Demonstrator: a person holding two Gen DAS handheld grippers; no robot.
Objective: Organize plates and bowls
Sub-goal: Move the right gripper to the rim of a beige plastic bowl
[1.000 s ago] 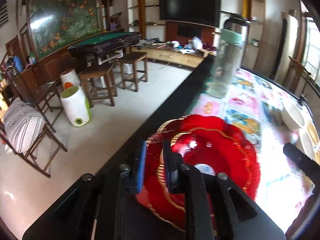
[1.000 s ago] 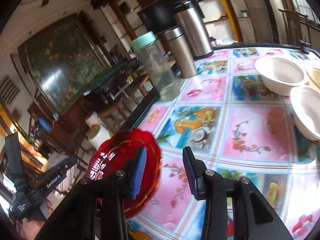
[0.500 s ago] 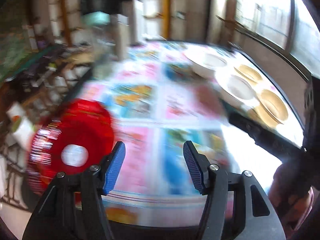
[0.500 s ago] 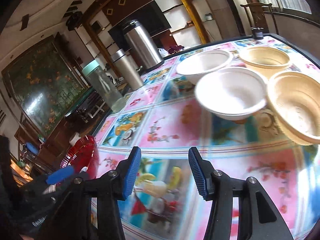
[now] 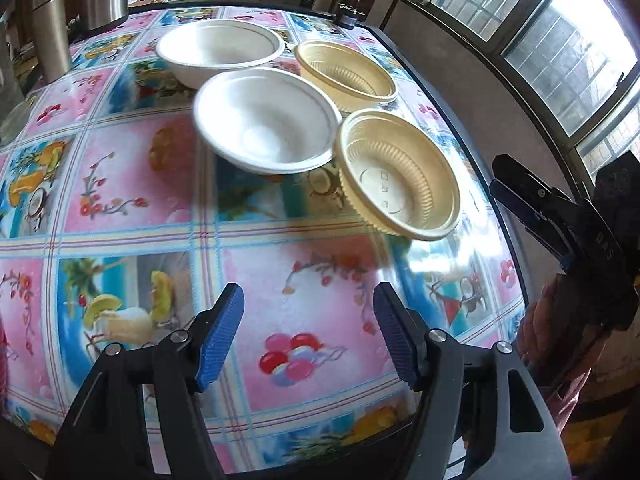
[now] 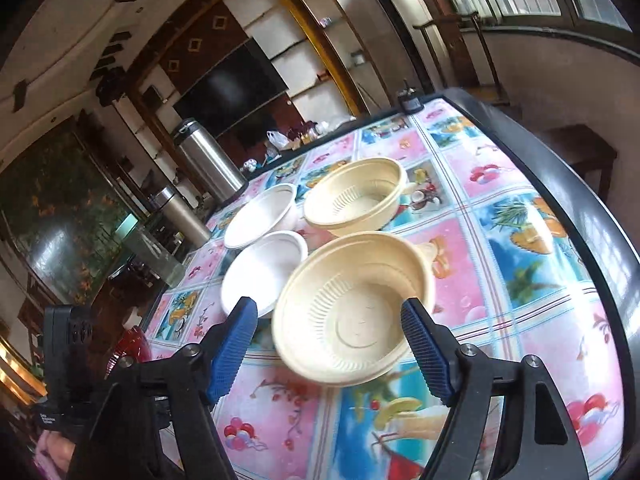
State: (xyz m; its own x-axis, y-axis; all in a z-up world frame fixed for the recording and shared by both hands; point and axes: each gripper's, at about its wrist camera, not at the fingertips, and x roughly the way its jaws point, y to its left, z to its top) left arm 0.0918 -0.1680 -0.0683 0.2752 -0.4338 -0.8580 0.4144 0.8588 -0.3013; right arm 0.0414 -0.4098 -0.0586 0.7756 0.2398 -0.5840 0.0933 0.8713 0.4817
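Four bowls sit in a cluster on the flowery tablecloth [image 5: 304, 280]. In the left wrist view a large white bowl [image 5: 218, 50] is farthest, a smaller white bowl [image 5: 266, 120] lies in front of it, and two ribbed beige bowls [image 5: 346, 76] [image 5: 398, 178] stand to the right. My left gripper [image 5: 310, 320] is open over bare cloth, short of the bowls. My right gripper [image 6: 330, 332] is open, its fingers framing the near beige bowl [image 6: 356, 308] without touching it. A red plate [image 6: 128, 350] shows at the table's left edge.
Two steel flasks [image 6: 210, 164] [image 6: 178, 214] and a glass jar [image 6: 148, 248] stand at the table's far left. A small dark object [image 6: 410, 100] sits at the far corner. The table's dark rim [image 6: 592, 216] runs close along the right of the beige bowls.
My left gripper let go of the red plate, opened, and swung right to face the bowls. My right gripper also moved right, and now frames the near beige bowl.
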